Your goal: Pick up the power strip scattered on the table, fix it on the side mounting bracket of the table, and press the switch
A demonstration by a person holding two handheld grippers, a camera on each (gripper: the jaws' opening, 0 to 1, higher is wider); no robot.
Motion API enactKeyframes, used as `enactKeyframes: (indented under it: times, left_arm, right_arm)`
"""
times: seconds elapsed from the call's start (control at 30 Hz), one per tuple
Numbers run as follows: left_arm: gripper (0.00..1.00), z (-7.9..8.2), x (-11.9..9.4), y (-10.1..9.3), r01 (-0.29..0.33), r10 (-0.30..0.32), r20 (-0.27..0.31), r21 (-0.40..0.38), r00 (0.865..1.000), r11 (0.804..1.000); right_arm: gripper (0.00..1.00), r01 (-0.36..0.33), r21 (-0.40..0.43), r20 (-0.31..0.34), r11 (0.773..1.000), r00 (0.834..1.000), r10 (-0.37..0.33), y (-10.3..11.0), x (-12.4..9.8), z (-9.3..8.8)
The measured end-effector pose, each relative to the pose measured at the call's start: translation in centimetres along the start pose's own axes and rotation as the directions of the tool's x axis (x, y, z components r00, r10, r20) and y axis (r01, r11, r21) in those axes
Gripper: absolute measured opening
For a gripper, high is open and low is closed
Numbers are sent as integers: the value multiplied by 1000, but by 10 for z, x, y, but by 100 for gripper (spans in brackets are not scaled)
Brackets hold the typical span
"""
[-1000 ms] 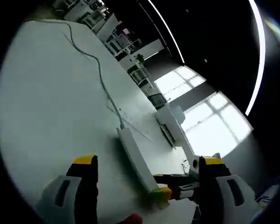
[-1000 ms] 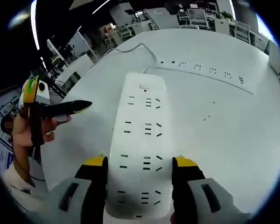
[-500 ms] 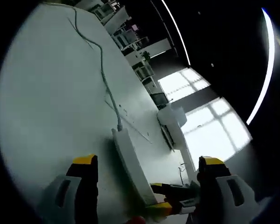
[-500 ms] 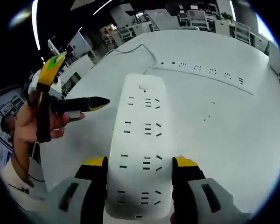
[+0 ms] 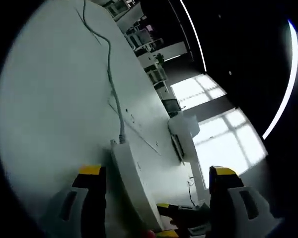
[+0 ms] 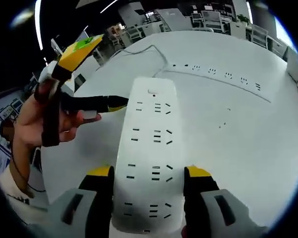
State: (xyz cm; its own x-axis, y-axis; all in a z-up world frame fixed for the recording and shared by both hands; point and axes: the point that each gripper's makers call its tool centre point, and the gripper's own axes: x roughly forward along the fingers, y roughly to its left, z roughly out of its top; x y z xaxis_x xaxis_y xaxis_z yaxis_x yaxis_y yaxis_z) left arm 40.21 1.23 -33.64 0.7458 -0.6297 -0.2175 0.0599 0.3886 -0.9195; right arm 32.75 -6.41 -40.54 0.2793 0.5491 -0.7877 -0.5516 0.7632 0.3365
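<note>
progress: we judge pick-up done; the bracket and the switch are not yet done
power strip [image 6: 151, 153]: one, above the table [image 6: 238, 134], its cord [image 5: 112, 84] trailing
right gripper [image 6: 149, 174]: clenched on its near end
left gripper [image 6: 108, 101]: jaws apart, tip beside the strip
grippers: two

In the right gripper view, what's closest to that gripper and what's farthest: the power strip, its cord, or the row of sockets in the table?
1. Power strip: held between the right gripper's jaws, so nearest.
2. Row of sockets: set in the table past the strip's far end, to the right.
3. Cord: trailing off across the table from the strip's far end, up and left; its far stretch reaches farthest.
</note>
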Motion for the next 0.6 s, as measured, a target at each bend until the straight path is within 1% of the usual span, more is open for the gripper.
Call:
enactKeyframes:
  times: [0.03,0.17,0.37,0.5,0.6]
  left_arm:
    - [89,1,4,0,4,-4,-2,-2,1000,1000]
    - [89,-4,8,-3,11,-12,-11,-4,1000,1000]
    - [88,-3,18,-1,8,-8,-13,-12,1000,1000]
    - [83,1,25,6,3,-4,-9,-41,1000,999]
    - [80,4,29,11,9,-9,-3,-77,1000,997]
  right_arm:
    - [52,0,-2,0,1000,1000,0,-1,0,0]
    - [52,-2,-4,-2,1000,1000,2,2,-1,-2]
    - [52,-9,-5,-5,1000,1000,9,4,-2,-3]
    - [52,-19,1,-1,1000,1000,19,2,-2,-1]
    - [52,-24,1,2,1000,1000,24,1,-2,0]
